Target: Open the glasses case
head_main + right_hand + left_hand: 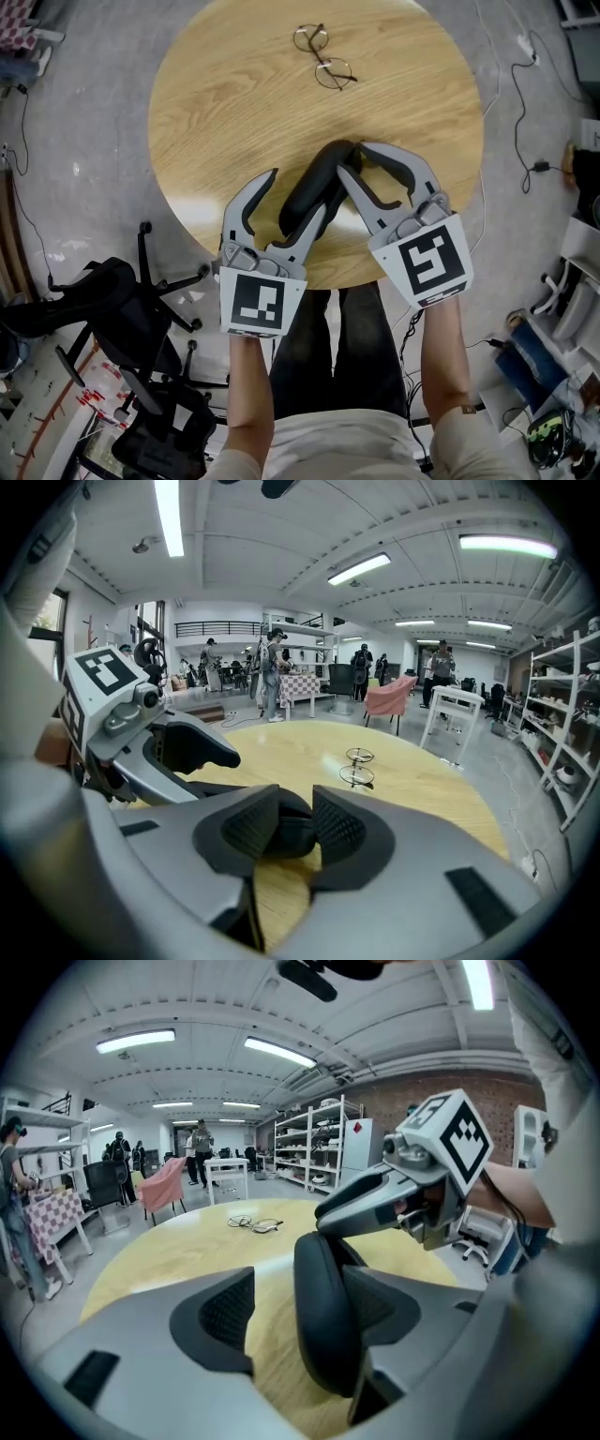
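— Head view first: what's on the round wooden table (234, 112)?

— Pale oak grain with a shine at 8 o'clock. A pair of glasses (323, 56) lies at 12 o'clock. The black glasses case (309, 192) sits towards 6 o'clock, near the edge. The floor is grey concrete, with black office chairs (141, 319) at 8 o'clock and cables at 2.

— And the grippers?

— The left gripper (298, 192) has its jaws apart around the case. The right gripper (356, 159) pinches the case's far end.

— Left gripper view?

— The jaws stand wide. The case (323, 1316) rises on edge between them, against the right-hand pad, with bare tabletop showing before the other pad. Beyond the table there's metal shelving (314, 1143) at 1 o'clock, a brick wall (394, 1101), and a pink chair (164, 1185) at 10 with people standing near it.

— Right gripper view?

— Both pads are pressed onto the case (291, 836). The glasses (356, 766) lie ahead at 12 o'clock. Further back there's another pink chair (389, 700), a white table (455, 710), shelves (562, 724) at 3 o'clock, and strip lights overhead.
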`<act>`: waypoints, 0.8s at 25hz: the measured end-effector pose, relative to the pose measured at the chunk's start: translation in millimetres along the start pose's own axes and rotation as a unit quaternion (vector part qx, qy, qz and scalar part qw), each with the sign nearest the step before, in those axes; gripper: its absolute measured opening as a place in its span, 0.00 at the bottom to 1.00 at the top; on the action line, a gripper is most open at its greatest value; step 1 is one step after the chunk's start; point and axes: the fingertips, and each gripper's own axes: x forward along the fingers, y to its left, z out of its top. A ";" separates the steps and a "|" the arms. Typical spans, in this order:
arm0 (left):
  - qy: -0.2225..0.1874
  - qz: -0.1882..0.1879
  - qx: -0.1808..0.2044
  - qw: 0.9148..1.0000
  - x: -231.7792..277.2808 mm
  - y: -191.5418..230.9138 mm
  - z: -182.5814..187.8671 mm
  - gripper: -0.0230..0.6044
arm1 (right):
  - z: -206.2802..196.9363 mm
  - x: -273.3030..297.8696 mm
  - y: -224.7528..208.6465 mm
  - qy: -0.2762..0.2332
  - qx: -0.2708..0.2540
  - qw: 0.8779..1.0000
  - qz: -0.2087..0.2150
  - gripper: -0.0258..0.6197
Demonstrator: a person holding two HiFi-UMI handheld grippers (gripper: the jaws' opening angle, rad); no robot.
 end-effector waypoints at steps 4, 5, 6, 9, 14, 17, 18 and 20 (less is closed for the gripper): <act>0.001 0.000 -0.012 1.000 3.7 -0.4 -3.9 0.51 | 1.8 -0.5 5.0 0.004 -0.009 1.000 0.002 0.23; 0.000 0.000 -0.015 1.000 4.5 -0.3 -5.0 0.50 | 1.8 -0.7 6.9 0.005 -0.014 1.000 0.006 0.23; 0.000 -0.001 -0.017 1.000 5.6 -0.1 -5.9 0.49 | 1.6 -0.5 9.3 0.006 -0.018 1.000 0.010 0.23; 0.003 -0.001 -0.016 1.000 8.6 0.1 -8.1 0.44 | 0.9 2.1 16.6 0.005 -0.024 0.999 0.021 0.17; 0.006 0.000 -0.014 1.000 7.6 -3.8 -6.0 0.35 | 0.1 -2.2 25.7 0.018 -0.040 0.999 0.029 0.09; 0.007 0.003 -0.018 1.000 7.4 -3.3 -6.2 0.30 | -3.9 -5.2 28.8 0.027 -0.051 0.998 0.030 0.08; 0.007 0.003 -0.023 1.000 8.2 -2.3 -6.7 0.30 | -5.2 -5.1 28.9 0.029 -0.053 0.998 0.030 0.07; 0.009 0.004 -0.036 0.999 9.2 0.7 -7.8 0.30 | -6.3 -4.9 29.2 0.032 -0.056 0.997 0.029 0.07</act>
